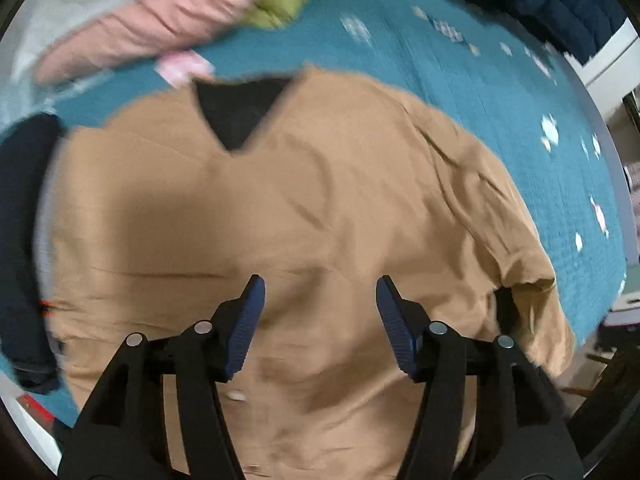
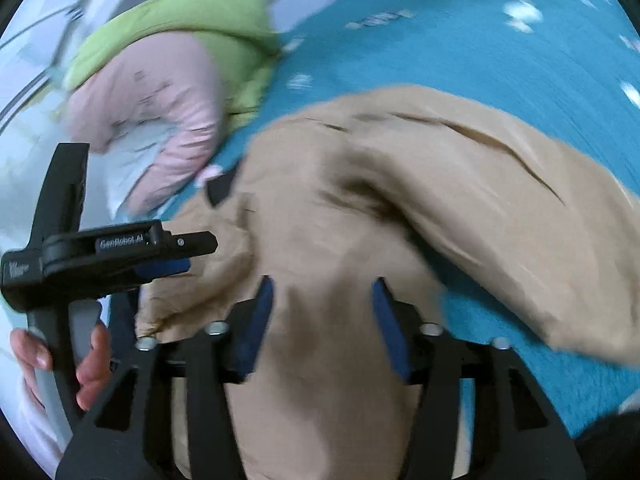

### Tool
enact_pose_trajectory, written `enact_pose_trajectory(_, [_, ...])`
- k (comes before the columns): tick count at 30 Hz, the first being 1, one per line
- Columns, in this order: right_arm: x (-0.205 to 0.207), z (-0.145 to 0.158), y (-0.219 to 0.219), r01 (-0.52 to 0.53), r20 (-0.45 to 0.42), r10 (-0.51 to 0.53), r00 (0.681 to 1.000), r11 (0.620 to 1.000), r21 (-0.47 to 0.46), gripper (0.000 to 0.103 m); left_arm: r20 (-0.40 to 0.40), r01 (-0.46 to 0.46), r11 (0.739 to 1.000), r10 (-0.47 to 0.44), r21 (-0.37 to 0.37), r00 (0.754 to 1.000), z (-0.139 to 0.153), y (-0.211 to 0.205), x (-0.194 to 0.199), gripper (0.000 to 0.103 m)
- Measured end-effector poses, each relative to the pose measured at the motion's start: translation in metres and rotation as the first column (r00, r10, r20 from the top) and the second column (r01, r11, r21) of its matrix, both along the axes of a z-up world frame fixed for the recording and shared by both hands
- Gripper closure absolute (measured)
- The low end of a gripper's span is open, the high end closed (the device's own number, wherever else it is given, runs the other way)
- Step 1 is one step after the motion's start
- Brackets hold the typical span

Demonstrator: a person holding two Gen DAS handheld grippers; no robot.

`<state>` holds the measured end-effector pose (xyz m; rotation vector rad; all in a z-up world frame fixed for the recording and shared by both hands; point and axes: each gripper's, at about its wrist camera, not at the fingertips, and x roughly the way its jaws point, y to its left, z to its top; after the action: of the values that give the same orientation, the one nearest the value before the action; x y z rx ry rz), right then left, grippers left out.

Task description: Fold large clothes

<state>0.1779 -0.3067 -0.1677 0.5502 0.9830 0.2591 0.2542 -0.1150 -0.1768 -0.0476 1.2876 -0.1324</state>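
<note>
A large tan garment [image 1: 280, 208] with a black V-shaped neck lining lies spread on a teal bedspread [image 1: 460, 80]. My left gripper [image 1: 320, 292] hovers over its middle, open and empty. In the right wrist view the tan garment [image 2: 400, 208] is bunched, with a fold lifted across it. My right gripper [image 2: 323, 292] is open, with tan cloth lying between its blue pads [image 2: 262, 312] but not pinched. The left gripper [image 2: 120, 248] shows at the left of that view, held in a hand.
A pink padded garment [image 1: 132, 32] and a green one [image 1: 280, 4] lie at the far side of the bed. A dark navy garment [image 1: 20, 220] lies at the left edge, another dark one [image 1: 560, 0] at the far right. The bed's edge drops off on the right.
</note>
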Motion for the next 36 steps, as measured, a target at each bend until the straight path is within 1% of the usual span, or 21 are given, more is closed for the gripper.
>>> enact_pose_trajectory(3, [0.026, 0.010, 0.022, -0.064, 0.018, 0.064, 0.998, 0.998, 0.016, 0.047, 0.041, -0.019, 1.000, 0.018, 0.019, 0.999, 0.018, 0.029, -0.006, 0.031])
enact_pose_trajectory(5, [0.046, 0.010, 0.040, -0.108, 0.009, 0.108, 0.994, 0.993, 0.047, 0.044, 0.062, -0.059, 0.998, 0.058, 0.020, 0.996, 0.028, 0.057, -0.009, 0.031])
enact_pose_trajectory(7, [0.064, 0.002, 0.053, -0.117, -0.023, 0.119, 0.993, 0.991, 0.065, 0.044, 0.063, -0.096, 0.995, 0.095, 0.011, 0.993, 0.032, 0.082, -0.011, 0.031])
enact_pose_trajectory(10, [0.088, -0.021, 0.073, -0.118, -0.105, 0.133, 0.986, 0.984, 0.135, 0.044, 0.049, -0.158, 0.988, 0.157, 0.001, 0.986, 0.029, 0.117, -0.015, 0.031])
enact_pose_trajectory(13, [0.104, -0.044, 0.089, -0.092, -0.174, 0.115, 0.978, 0.987, 0.134, 0.044, 0.023, -0.212, 0.977, 0.212, -0.015, 0.977, 0.019, 0.149, -0.019, 0.031])
enact_pose_trajectory(15, [0.114, -0.059, 0.099, -0.081, -0.215, 0.121, 0.969, 0.980, 0.183, 0.044, 0.007, -0.236, 0.971, 0.237, -0.028, 0.972, 0.010, 0.166, -0.022, 0.031])
enact_pose_trajectory(17, [0.122, -0.073, 0.111, -0.067, -0.257, 0.116, 0.959, 0.979, 0.193, 0.042, -0.014, -0.262, 0.965, 0.261, -0.030, 0.965, 0.001, 0.179, -0.024, 0.031])
enact_pose_trajectory(18, [0.126, -0.079, 0.118, -0.076, -0.268, 0.125, 0.955, 0.980, 0.186, 0.043, -0.027, -0.278, 0.960, 0.277, -0.036, 0.960, -0.004, 0.187, -0.025, 0.031])
enact_pose_trajectory(20, [0.130, -0.087, 0.129, -0.090, -0.294, 0.116, 0.949, 0.991, 0.100, 0.062, -0.050, -0.306, 0.950, 0.304, -0.054, 0.951, -0.011, 0.198, -0.028, 0.031])
enact_pose_trajectory(21, [0.130, -0.085, 0.130, -0.087, -0.286, 0.109, 0.952, 0.992, 0.087, 0.077, -0.063, -0.324, 0.943, 0.320, -0.071, 0.945, -0.015, 0.204, -0.029, 0.031])
enact_pose_trajectory(22, [0.128, -0.078, 0.128, -0.083, -0.265, 0.103, 0.959, 0.993, 0.088, 0.085, -0.066, -0.332, 0.940, 0.327, -0.080, 0.943, -0.016, 0.207, -0.030, 0.031])
enact_pose_trajectory(23, [0.125, -0.071, 0.127, -0.077, -0.251, 0.092, 0.964, 0.995, 0.070, 0.088, -0.068, -0.341, 0.937, 0.336, -0.083, 0.940, -0.018, 0.211, -0.031, 0.031])
enact_pose_trajectory(24, [0.121, -0.060, 0.125, -0.077, -0.225, 0.081, 0.971, 0.997, 0.023, 0.095, -0.067, -0.342, 0.936, 0.338, -0.077, 0.939, -0.019, 0.212, -0.031, 0.031])
enact_pose_trajectory(26, [0.112, -0.036, 0.119, -0.079, -0.190, 0.063, 0.980, 0.994, -0.076, 0.095, -0.061, -0.339, 0.939, 0.335, -0.065, 0.940, -0.019, 0.212, -0.032, 0.031])
enact_pose_trajectory(30, [0.095, -0.016, 0.096, -0.044, -0.196, 0.018, 0.980, 0.990, -0.133, 0.095, -0.049, -0.323, 0.945, 0.320, -0.059, 0.946, -0.021, 0.204, -0.029, 0.031])
enact_pose_trajectory(31, [0.093, -0.019, 0.093, -0.046, -0.201, 0.013, 0.980, 0.986, -0.162, 0.095, -0.052, -0.320, 0.946, 0.317, -0.057, 0.947, -0.024, 0.202, -0.028, 0.032])
enact_pose_trajectory(32, [0.092, -0.026, 0.093, -0.053, -0.215, 0.002, 0.977, 0.972, -0.229, 0.094, -0.056, -0.312, 0.948, 0.309, -0.056, 0.949, -0.031, 0.200, -0.025, 0.032])
enact_pose_trajectory(33, [0.093, -0.039, 0.095, -0.079, -0.258, 0.006, 0.966, 0.959, -0.273, 0.088, -0.060, -0.309, 0.950, 0.306, -0.049, 0.950, -0.037, 0.198, -0.023, 0.032])
enact_pose_trajectory(34, [0.095, -0.055, 0.096, -0.102, -0.308, 0.007, 0.951, 0.951, -0.293, 0.081, -0.078, -0.304, 0.952, 0.302, -0.024, 0.950, -0.051, 0.196, -0.019, 0.034])
enact_pose_trajectory(35, [0.095, -0.065, 0.095, -0.102, -0.333, 0.001, 0.943, 0.953, -0.286, 0.078, -0.104, -0.304, 0.953, 0.302, -0.003, 0.948, -0.066, 0.197, -0.016, 0.038])
enact_pose_trajectory(36, [0.091, -0.067, 0.090, -0.071, -0.331, -0.015, 0.943, 0.967, -0.246, 0.076, -0.131, -0.311, 0.950, 0.310, 0.013, 0.942, -0.076, 0.199, -0.014, 0.046])
